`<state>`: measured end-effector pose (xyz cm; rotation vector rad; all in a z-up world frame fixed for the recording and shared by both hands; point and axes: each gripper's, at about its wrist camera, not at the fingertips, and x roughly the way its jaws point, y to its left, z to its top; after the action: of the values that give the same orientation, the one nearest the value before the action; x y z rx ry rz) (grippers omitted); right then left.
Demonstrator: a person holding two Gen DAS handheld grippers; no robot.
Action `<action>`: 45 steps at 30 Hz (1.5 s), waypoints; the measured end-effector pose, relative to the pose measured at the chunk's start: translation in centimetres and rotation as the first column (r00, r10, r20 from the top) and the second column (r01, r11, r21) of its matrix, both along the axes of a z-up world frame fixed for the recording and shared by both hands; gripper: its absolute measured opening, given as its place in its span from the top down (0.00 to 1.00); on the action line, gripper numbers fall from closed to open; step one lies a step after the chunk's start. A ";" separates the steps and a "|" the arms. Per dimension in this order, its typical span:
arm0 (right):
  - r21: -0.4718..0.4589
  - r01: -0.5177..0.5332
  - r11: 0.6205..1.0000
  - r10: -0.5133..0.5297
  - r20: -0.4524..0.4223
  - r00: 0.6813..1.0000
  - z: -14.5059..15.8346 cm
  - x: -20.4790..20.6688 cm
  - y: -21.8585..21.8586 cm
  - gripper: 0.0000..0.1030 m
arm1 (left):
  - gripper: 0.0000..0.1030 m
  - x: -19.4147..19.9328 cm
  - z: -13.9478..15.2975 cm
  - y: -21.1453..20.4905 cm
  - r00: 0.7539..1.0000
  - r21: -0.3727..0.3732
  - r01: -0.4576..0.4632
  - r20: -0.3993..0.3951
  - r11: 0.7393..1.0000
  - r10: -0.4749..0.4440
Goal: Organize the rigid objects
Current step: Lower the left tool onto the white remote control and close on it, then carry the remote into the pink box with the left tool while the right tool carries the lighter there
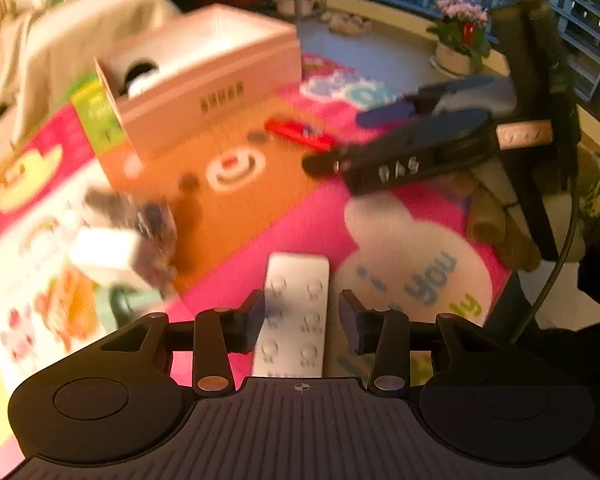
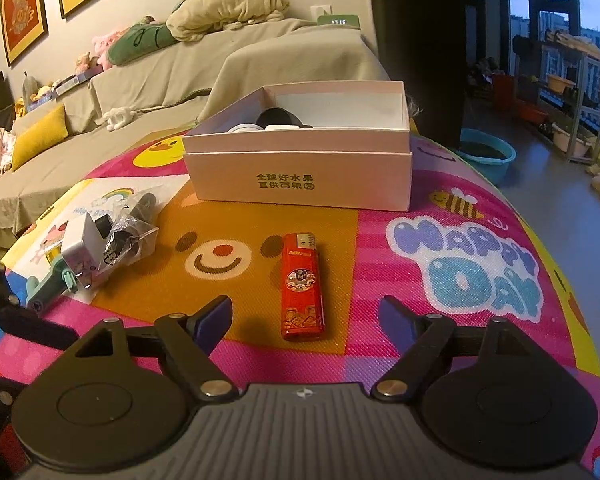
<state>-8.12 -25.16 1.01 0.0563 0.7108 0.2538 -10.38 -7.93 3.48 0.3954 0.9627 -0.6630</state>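
Left tongs point(image 1: 300, 320) slightly apart around a white remote point(image 1: 294, 312), right tongs point(image 2: 306, 320) wide over a red lighter point(image 2: 302, 286); a loose grip risks dropping the remote.

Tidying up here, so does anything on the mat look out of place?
Yes: the red lighter lies loose on the mat, outside the box. A charger and plastic bag sit heaped near the mat's edge.

Warm dim indoor light; dusk daylight noted at windows point(image 2: 556, 12). Left wrist view motion-blurred, right sharp. Fisheye bending at edges.
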 end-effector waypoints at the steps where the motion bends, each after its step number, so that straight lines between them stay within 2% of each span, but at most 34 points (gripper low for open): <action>1: 0.001 -0.001 1.000 0.001 0.000 1.000 0.0 0.0 0.0 0.21 | 0.56 -0.1 -0.1 0.0 1.000 0.006 0.005 0.019 1.000 -0.005; 3: 0.002 0.002 1.000 -0.002 0.004 1.000 0.0 -0.1 0.0 0.21 | 0.56 -0.1 -0.2 0.1 0.999 0.016 0.004 0.032 1.000 -0.004; 5: 0.004 0.010 1.000 -0.010 0.011 1.000 0.1 -0.2 -0.1 0.21 | 0.54 0.2 -0.6 0.4 1.000 0.024 -0.019 0.013 1.000 0.018; 9: -0.011 -0.009 1.000 0.010 0.026 1.000 0.3 -0.3 0.3 0.23 | 0.55 0.2 -0.8 1.6 0.999 -0.034 -0.034 -0.013 0.999 0.034; 14: -0.092 -0.071 0.993 0.072 0.008 0.997 0.1 1.4 2.3 0.45 | 0.55 -1.0 -1.3 2.0 0.997 -0.080 -0.053 0.052 0.995 0.057; 15: -0.109 -0.079 0.991 0.081 0.012 0.997 0.1 1.7 2.6 0.55 | 0.56 -1.3 -1.3 2.0 0.996 -0.075 -0.041 0.070 0.996 0.046; 16: -0.124 -0.088 0.988 0.090 0.009 0.996 0.3 1.9 3.0 0.70 | 0.57 -1.4 -1.2 1.9 0.996 -0.072 -0.035 0.074 0.997 0.041; 17: -0.128 -0.100 0.987 0.101 0.000 0.995 0.5 2.1 3.1 0.79 | 0.57 -1.3 -1.1 2.0 0.997 -0.072 -0.033 0.073 0.997 0.039; 20: -0.101 -0.124 0.987 0.123 -0.019 0.992 1.3 1.9 2.8 0.78 | 0.57 -0.9 -0.7 2.1 0.997 -0.085 -0.025 0.069 0.996 0.031; 24: -0.101 -0.108 0.989 0.110 0.017 0.994 3.1 0.3 1.9 0.78 | 0.57 0.3 1.5 2.5 0.994 -0.135 -0.007 0.107 0.991 0.021; 27: -0.075 -0.086 0.993 0.090 0.049 0.995 4.7 -1.0 0.6 0.78 | 0.57 2.0 4.7 2.5 0.980 -0.171 0.019 0.198 0.985 0.015; 31: -0.069 -0.048 0.996 0.054 0.087 0.995 6.2 -1.6 -0.6 0.78 | 0.57 6.1 8.8 1.0 0.939 -0.236 0.020 0.337 0.972 0.062; 33: -0.068 -0.032 0.997 0.039 0.102 0.994 6.8 -1.5 -0.8 0.78 | 0.57 9.3 10.3 -0.3 0.916 -0.288 0.004 0.386 0.958 0.113; 35: -0.066 -0.027 0.997 0.034 0.105 0.994 7.0 -1.2 -0.8 0.78 | 0.57 13.0 11.1 -1.5 0.911 -0.360 -0.031 0.373 0.932 0.174; 38: -0.078 -0.027 0.997 0.035 0.098 0.995 6.9 -0.6 -0.4 0.78 | 0.58 19.9 10.2 -3.1 0.949 -0.475 -0.137 0.189 0.869 0.252; 39: -0.082 -0.027 0.996 0.034 0.093 0.995 6.8 -0.4 -0.3 0.78 | 0.58 21.1 9.6 -3.3 0.951 -0.498 -0.169 0.144 0.851 0.273; 40: -0.083 -0.023 0.996 0.030 0.086 0.996 6.7 -0.2 -0.2 0.78 | 0.58 22.0 9.0 -3.2 0.947 -0.522 -0.197 0.119 0.830 0.299; 42: -0.079 -0.010 0.997 0.016 0.076 0.997 6.4 0.1 -0.4 0.78 | 0.58 22.1 8.2 -2.4 0.938 -0.563 -0.207 0.119 0.800 0.326; 45: -0.064 0.013 0.998 -0.010 0.058 0.998 5.9 0.3 -1.1 0.78 | 0.58 20.3 7.4 0.2 0.934 -0.605 -0.194 0.126 0.772 0.334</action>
<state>-7.84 -26.21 6.94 -0.0082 0.6605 0.2205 9.94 -7.73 10.86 -0.2167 0.5353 -0.6023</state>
